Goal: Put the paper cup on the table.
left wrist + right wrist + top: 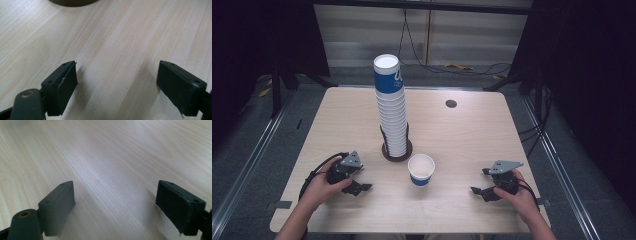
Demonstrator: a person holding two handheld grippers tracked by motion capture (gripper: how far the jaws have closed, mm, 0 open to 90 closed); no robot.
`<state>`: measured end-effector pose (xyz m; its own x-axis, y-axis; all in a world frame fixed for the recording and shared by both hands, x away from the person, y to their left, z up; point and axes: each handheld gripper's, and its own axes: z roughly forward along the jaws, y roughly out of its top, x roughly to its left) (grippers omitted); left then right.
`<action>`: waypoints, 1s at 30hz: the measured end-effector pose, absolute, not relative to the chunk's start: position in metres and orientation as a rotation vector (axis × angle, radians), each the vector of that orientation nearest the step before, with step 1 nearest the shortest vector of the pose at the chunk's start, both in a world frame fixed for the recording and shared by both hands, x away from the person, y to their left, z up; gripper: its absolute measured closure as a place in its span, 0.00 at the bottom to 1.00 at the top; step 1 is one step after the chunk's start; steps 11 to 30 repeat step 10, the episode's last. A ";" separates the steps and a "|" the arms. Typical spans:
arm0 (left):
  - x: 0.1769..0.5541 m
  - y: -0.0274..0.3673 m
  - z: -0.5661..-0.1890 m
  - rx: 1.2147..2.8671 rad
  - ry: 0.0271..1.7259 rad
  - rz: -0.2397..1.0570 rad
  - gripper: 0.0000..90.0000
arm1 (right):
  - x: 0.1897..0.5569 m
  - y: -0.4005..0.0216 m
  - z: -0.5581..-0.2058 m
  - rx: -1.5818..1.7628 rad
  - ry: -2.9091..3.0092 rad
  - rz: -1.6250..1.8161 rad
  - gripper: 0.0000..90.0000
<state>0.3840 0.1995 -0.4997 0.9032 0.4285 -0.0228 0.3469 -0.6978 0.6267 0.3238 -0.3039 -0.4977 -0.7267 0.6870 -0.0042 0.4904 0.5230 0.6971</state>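
A tall stack of white and blue paper cups point(390, 107) leans slightly in a dark round holder point(396, 152) at the middle of the wooden table point(462, 135). One single cup point(421, 170), white inside with a blue band, stands upright just right of the holder. My left gripper point(360, 188) rests low near the front left, open, nothing between its jaws; in the left gripper view point(116, 82) bare wood lies between them and the holder's edge point(72, 2) shows at the top. My right gripper point(478, 192) sits near the front right, open over bare wood point(115, 200).
A small dark round grommet point(451, 104) sits in the table's far right part. Black cables point(422, 55) trail on the floor behind the table. Metal rails point(252, 160) run along both sides. Bare tabletop lies between each gripper and the single cup.
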 end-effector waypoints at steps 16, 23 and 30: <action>0.383 0.202 -0.503 2.372 0.559 0.152 0.16 | 0.323 -0.307 -0.501 1.006 2.460 1.030 0.15; 0.383 0.202 -0.503 2.372 0.559 0.152 0.16 | 0.323 -0.307 -0.501 1.006 2.460 1.030 0.15; 0.383 0.202 -0.503 2.372 0.559 0.152 0.16 | 0.323 -0.307 -0.501 1.006 2.460 1.030 0.15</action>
